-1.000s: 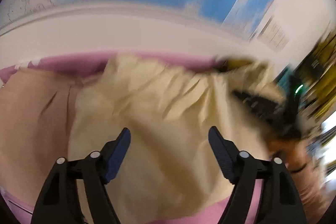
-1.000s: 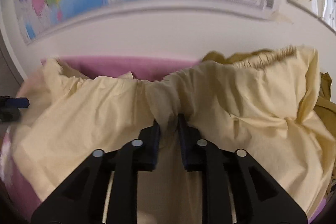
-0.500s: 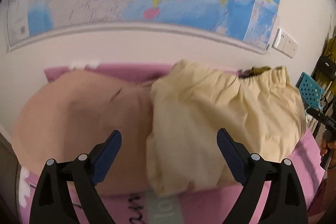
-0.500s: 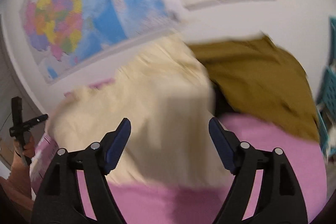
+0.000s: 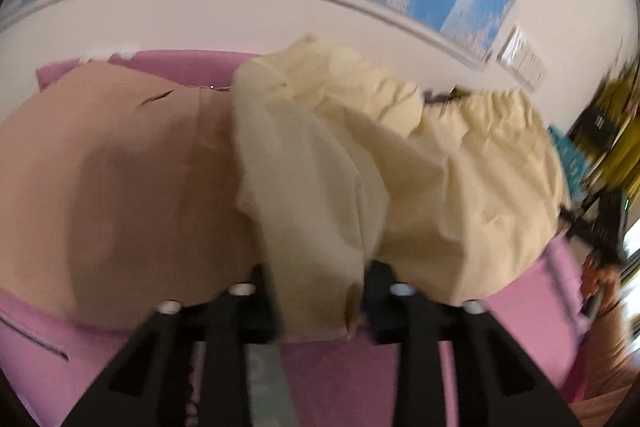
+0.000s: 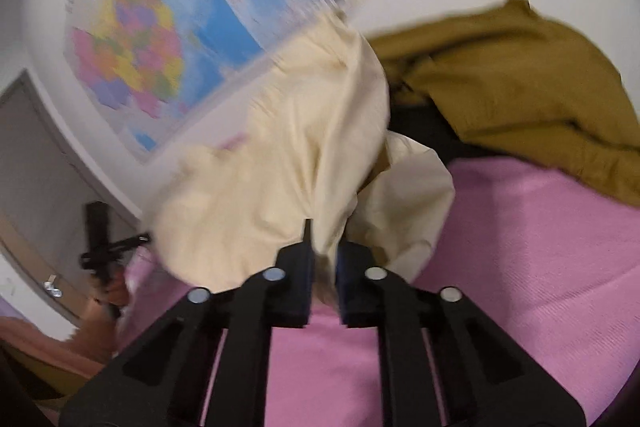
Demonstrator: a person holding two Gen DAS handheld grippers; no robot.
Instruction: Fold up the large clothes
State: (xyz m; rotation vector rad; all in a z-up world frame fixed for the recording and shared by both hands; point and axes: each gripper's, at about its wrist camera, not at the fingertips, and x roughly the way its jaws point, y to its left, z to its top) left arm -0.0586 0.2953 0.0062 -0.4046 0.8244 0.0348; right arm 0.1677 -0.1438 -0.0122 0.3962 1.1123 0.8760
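A pale yellow garment point(image 5: 400, 163) lies bunched on the pink bed cover point(image 5: 532, 311). My left gripper point(image 5: 320, 287) is shut on its near edge, with a flap of cloth hanging between the jaws. In the right wrist view the same yellow garment point(image 6: 280, 163) rises in a ridge, and my right gripper point(image 6: 323, 259) is shut on a pinched fold of it, just above the pink cover point(image 6: 520, 247).
A tan garment point(image 5: 120, 187) lies to the left of the yellow one. An olive garment point(image 6: 520, 87) is heaped at the back right. A wall with a map point(image 6: 180, 27) runs behind the bed. The other gripper and hand point(image 6: 104, 251) show at far left.
Both grippers were open half a second ago and are now shut on the yellow garment. Each moved in closer to the cloth.
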